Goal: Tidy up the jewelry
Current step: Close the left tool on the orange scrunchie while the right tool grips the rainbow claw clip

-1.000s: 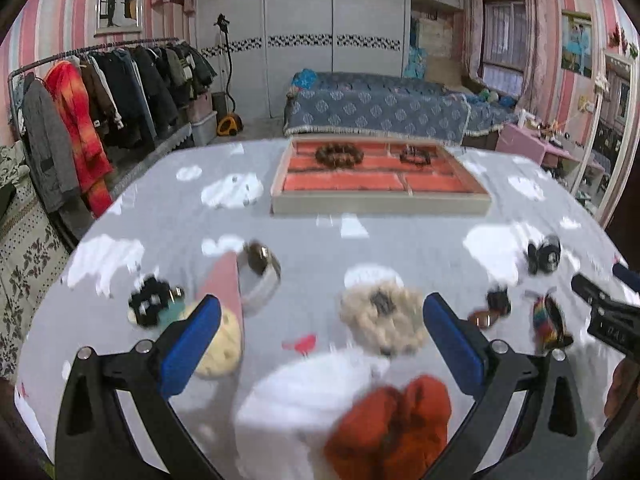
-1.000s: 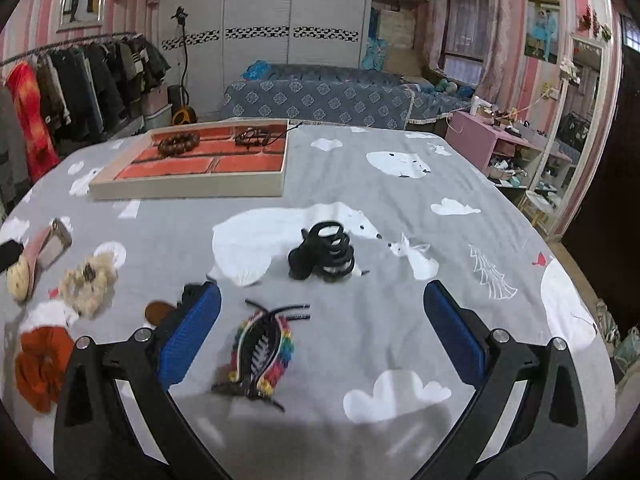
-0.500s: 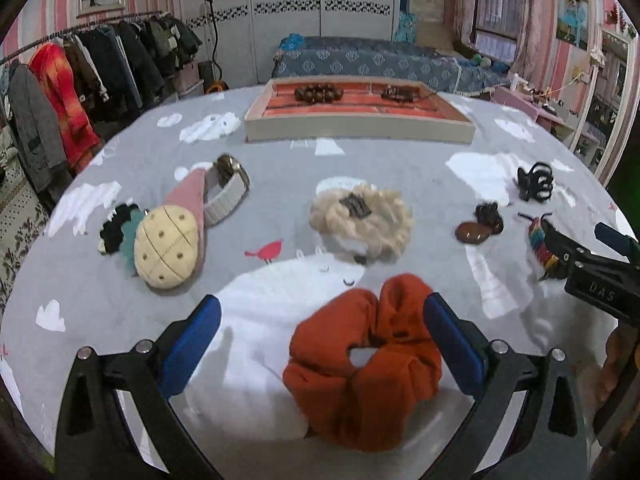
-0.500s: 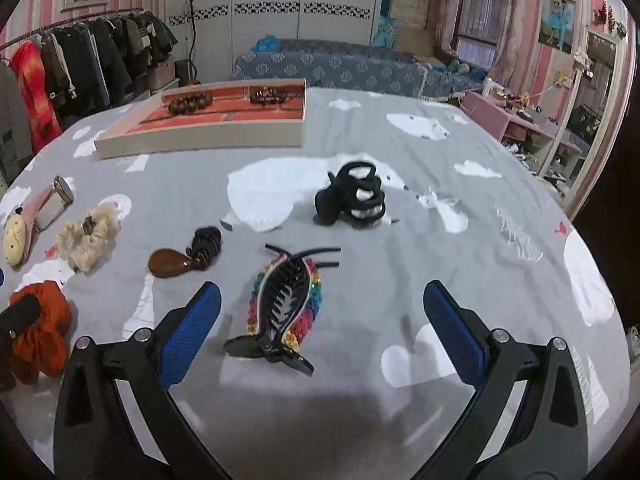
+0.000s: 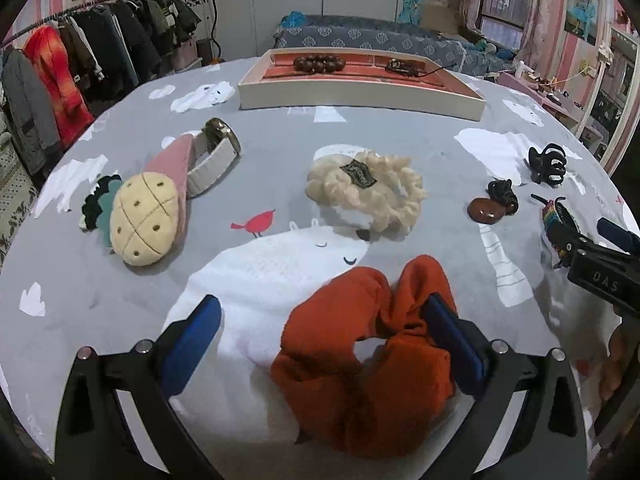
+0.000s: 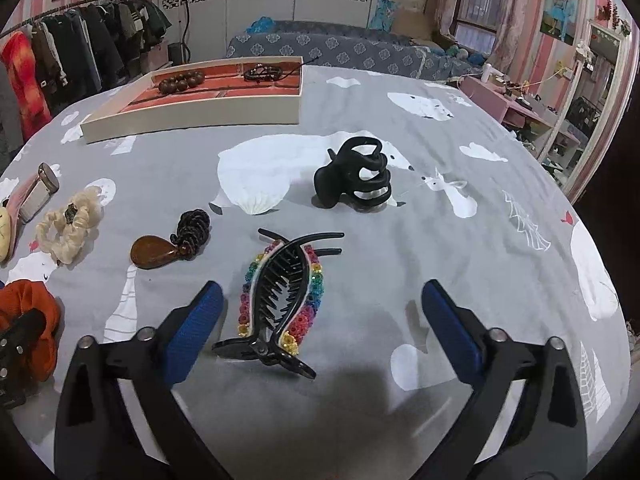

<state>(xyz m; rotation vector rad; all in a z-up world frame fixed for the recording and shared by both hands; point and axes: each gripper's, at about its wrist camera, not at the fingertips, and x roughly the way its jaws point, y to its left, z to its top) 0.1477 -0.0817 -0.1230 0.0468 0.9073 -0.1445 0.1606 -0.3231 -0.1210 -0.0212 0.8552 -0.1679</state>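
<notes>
We hold the left gripper (image 5: 320, 344) spread around the orange scrunchie (image 5: 360, 364) on the table, right pad touching fabric; we should pinch one bunched fold. Our right gripper (image 6: 322, 320) gapes over the rainbow clip (image 6: 280, 300). The far tray (image 6: 192, 114) holds a bead bracelet (image 6: 181, 81) and a dark cord bracelet (image 6: 262, 72), in separate compartments.

**Black frames, blue pads**

Two handheld grippers, same build. Left gripper (image 5: 320, 332): matte black angular arms with triangular cut-outs, a pair of silver round screws (image 5: 113, 350) on each arm, blue textured pads (image 5: 188, 344) on the fingers. Right gripper (image 6: 322, 322): identical black arms, silver screws, blue ribbed pads (image 6: 192, 330). White "DAS" lettering (image 5: 606, 282) on its black body, seen from the left wrist view. Bare skin (image 5: 614, 364) at that frame's right edge.
</notes>
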